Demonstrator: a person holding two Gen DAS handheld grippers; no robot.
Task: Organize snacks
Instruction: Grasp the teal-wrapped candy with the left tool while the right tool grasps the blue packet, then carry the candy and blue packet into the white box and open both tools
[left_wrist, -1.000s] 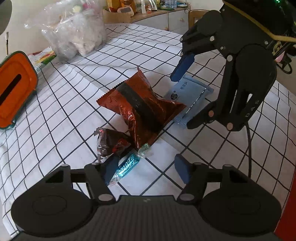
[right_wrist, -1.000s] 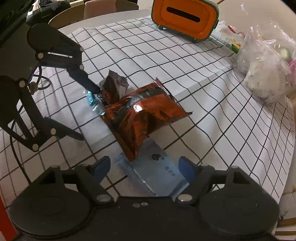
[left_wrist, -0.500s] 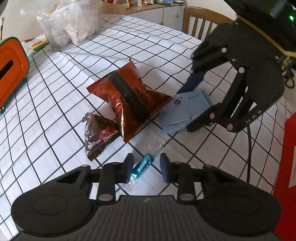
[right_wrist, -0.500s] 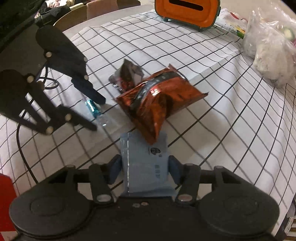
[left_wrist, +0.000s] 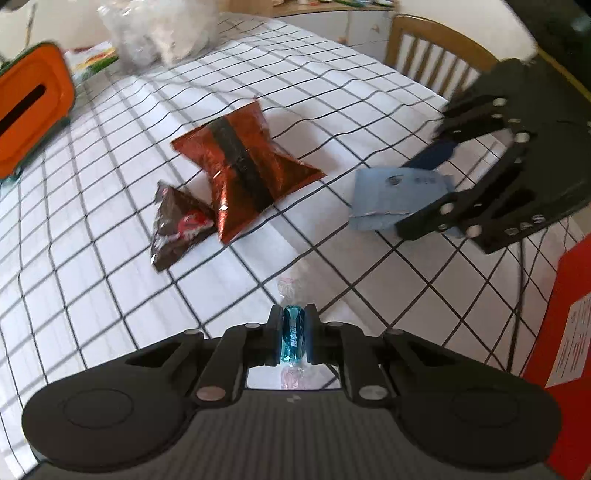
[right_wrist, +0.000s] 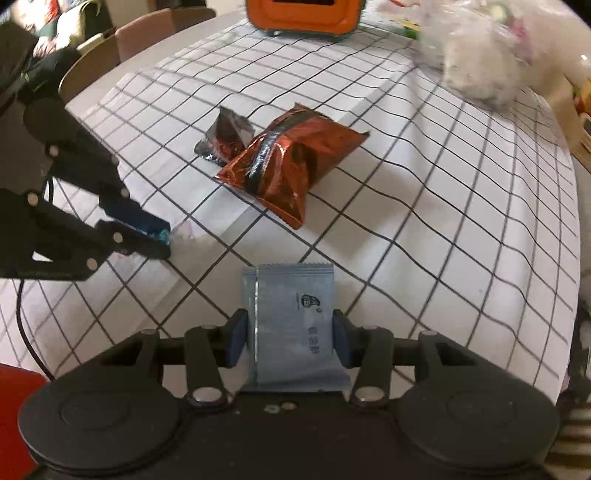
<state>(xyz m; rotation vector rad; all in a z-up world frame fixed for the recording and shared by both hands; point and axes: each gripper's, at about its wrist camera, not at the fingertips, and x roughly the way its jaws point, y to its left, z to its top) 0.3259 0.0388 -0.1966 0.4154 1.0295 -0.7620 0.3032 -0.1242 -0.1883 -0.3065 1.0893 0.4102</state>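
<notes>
Left gripper (left_wrist: 292, 338): clenched on a teal candy (left_wrist: 293, 335).
Right gripper (right_wrist: 290, 338): grasping a pale blue packet (right_wrist: 291, 325).
Table (right_wrist: 461, 206) middle: red-brown bag (right_wrist: 293, 162) touching a dark pouch (right_wrist: 225, 136).

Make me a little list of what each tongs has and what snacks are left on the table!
left tongs: shut on small teal foil-wrapped candy
right tongs: shut on flat pale-blue snack packet
on checked tablecloth: shiny copper-red crinkly snack bag, small dark-brown foil snack packet touching it
far edge: orange plastic box
</notes>
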